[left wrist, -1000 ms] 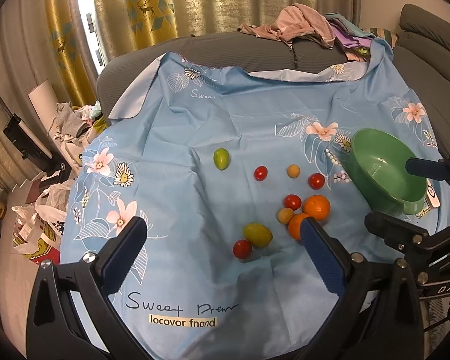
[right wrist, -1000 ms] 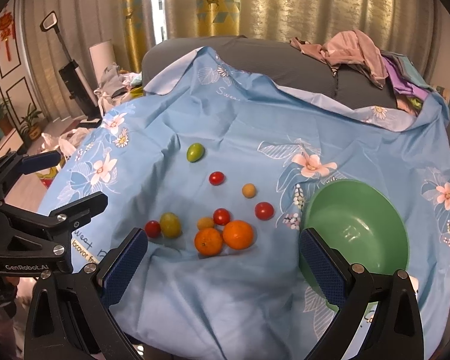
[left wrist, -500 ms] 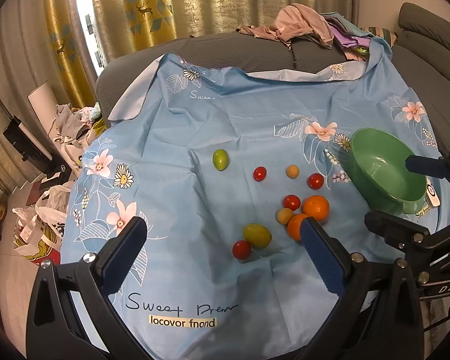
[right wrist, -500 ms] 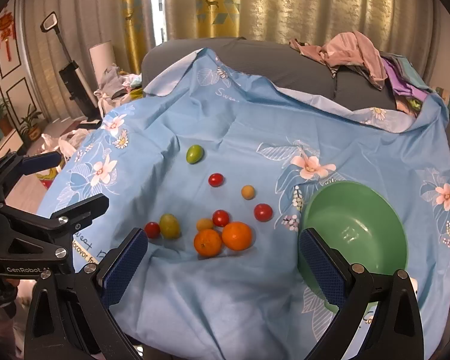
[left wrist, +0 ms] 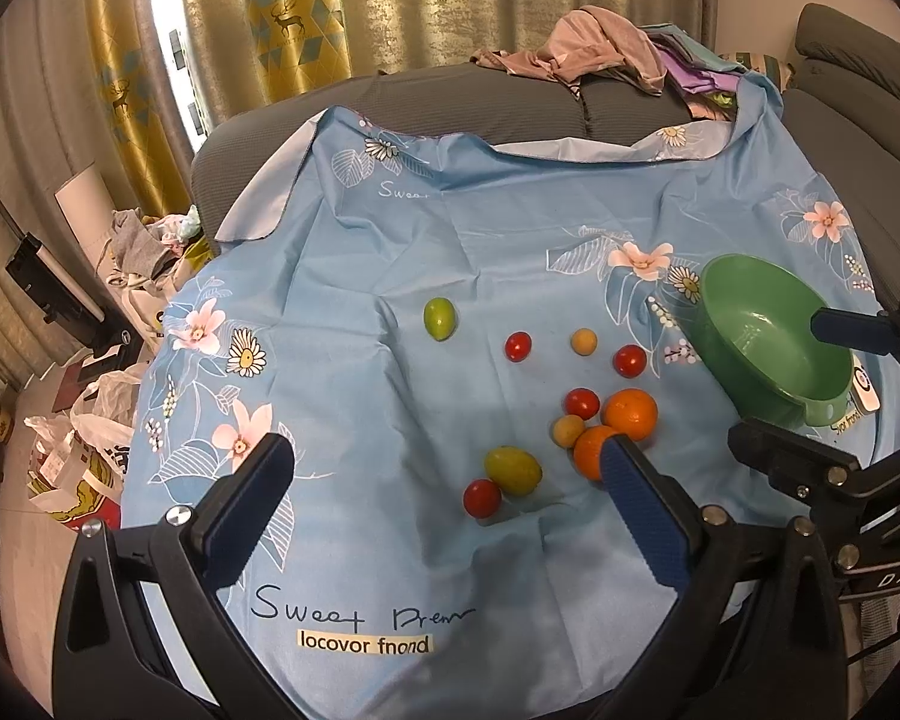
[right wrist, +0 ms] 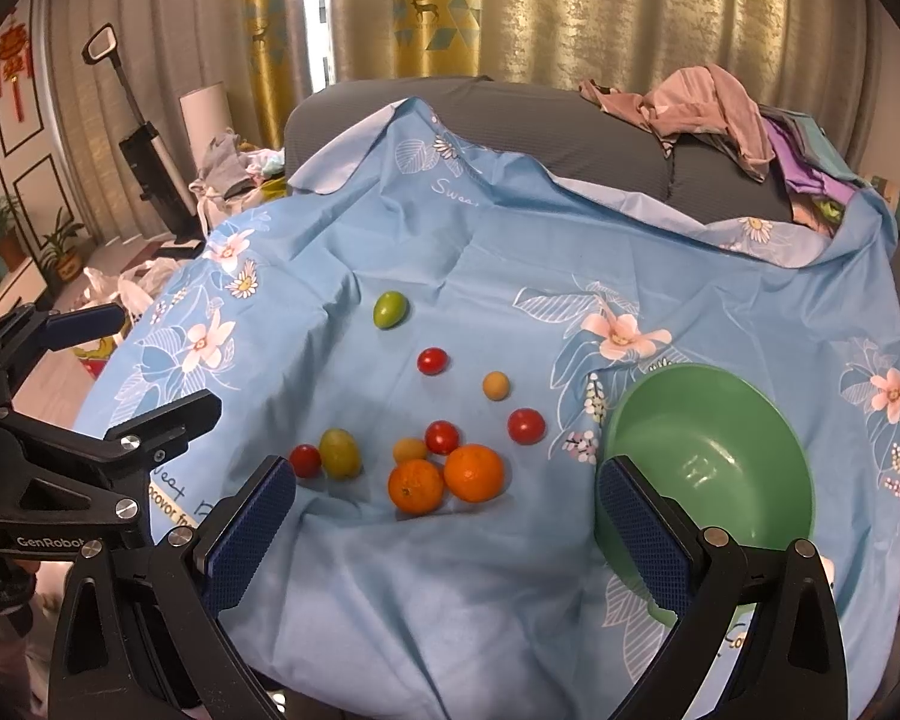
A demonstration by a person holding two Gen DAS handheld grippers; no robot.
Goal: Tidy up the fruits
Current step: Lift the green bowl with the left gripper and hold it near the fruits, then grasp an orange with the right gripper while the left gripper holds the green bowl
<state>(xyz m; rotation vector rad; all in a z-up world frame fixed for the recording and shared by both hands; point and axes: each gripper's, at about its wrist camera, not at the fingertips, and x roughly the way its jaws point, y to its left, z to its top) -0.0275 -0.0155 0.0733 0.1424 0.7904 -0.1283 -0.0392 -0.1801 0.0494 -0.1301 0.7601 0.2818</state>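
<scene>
Several small fruits lie on a blue flowered cloth [left wrist: 450,228]: two oranges [right wrist: 473,471] [right wrist: 416,485], red cherry tomatoes [right wrist: 432,360], a green fruit [right wrist: 390,309], a yellow-green fruit [right wrist: 339,452] and small yellow ones [right wrist: 495,385]. An empty green bowl [right wrist: 744,420] stands at the right; it also shows in the left wrist view [left wrist: 744,294]. My left gripper [left wrist: 444,468] is open and empty, above the near edge before the fruits. My right gripper [right wrist: 447,495] is open and empty, its right finger [right wrist: 642,516] in front of the bowl's near rim.
The cloth covers a grey sofa [left wrist: 510,102]. A pile of clothes [right wrist: 714,108] lies at the back right. Bags and clutter [left wrist: 78,438] sit on the floor to the left. A vacuum [right wrist: 144,138] stands by the curtains.
Both views have shifted very slightly; the fruits and the bowl stay where they were. Both grippers stay open.
</scene>
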